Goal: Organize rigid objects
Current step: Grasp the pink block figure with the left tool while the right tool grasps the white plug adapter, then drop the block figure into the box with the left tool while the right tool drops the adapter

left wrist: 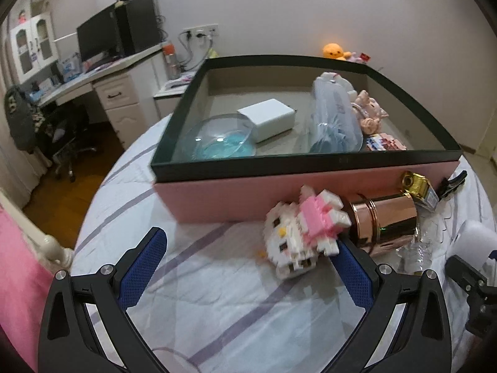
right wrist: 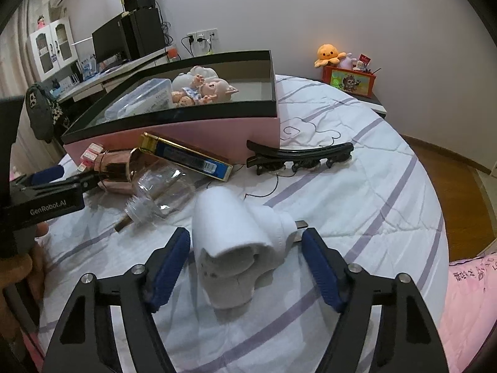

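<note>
A pink box with a black rim stands on the bed and holds a white box, a clear bowl, a plastic bag and dolls. My left gripper is open; a pink-and-white block cat figure lies just by its right finger. A rose-gold cup lies beside it. My right gripper is open, its fingers on either side of a white rolled cloth object, not touching. A blue-gold box, a clear bottle and a black hair clip lie before the box.
The white quilt with purple stripes covers the bed. A desk with a monitor and a chair stand at the left. An orange plush sits on a red box by the wall. Wooden floor lies right of the bed.
</note>
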Motion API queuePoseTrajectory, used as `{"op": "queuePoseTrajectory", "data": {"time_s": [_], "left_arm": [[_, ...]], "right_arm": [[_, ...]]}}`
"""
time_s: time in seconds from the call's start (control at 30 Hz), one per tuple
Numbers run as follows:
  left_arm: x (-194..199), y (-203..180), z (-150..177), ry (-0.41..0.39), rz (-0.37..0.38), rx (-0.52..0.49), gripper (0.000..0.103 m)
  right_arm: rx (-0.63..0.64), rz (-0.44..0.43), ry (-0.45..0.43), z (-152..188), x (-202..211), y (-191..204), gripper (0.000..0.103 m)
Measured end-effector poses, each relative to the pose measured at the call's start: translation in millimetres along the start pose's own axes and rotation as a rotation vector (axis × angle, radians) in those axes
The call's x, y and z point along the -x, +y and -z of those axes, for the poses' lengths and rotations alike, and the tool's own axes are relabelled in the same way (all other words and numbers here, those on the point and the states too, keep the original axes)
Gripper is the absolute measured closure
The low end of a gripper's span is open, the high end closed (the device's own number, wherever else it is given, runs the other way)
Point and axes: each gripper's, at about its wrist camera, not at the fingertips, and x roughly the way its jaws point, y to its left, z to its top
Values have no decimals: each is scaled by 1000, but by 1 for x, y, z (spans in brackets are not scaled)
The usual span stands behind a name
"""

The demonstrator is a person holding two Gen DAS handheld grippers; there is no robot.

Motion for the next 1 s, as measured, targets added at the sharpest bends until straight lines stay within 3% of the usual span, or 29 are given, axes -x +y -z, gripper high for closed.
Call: {"op": "queuePoseTrajectory", "data": {"time_s": [0.07,0.1,0.13,0.17,0.2,0.67,1.0], "left_arm": [[-5,0,0,27,35,-3,12],[-9,-1,-1,43,61,-7,34],[-10,-1,-1,50,92,-9,47],[-8,-1,-2,40,107,-9,52],[-6,0,-1,30,133,-7,66],[38,18,17,-79,203,49,67],[63,35,-15,-157,207,62,67]], "right_arm": [[6,-2,5,-1,-2,0,31],[9,-2,7,-2,-2,0,31],[11,-3,6,-2,-2,0,31],[12,-7,5,-2,-2,-1,31],[9,-22,-2,-1,0,-2,40],[-11,-104,-55,1,32,-2,40],[70,-138,-140,-51,56,22,40]]}}
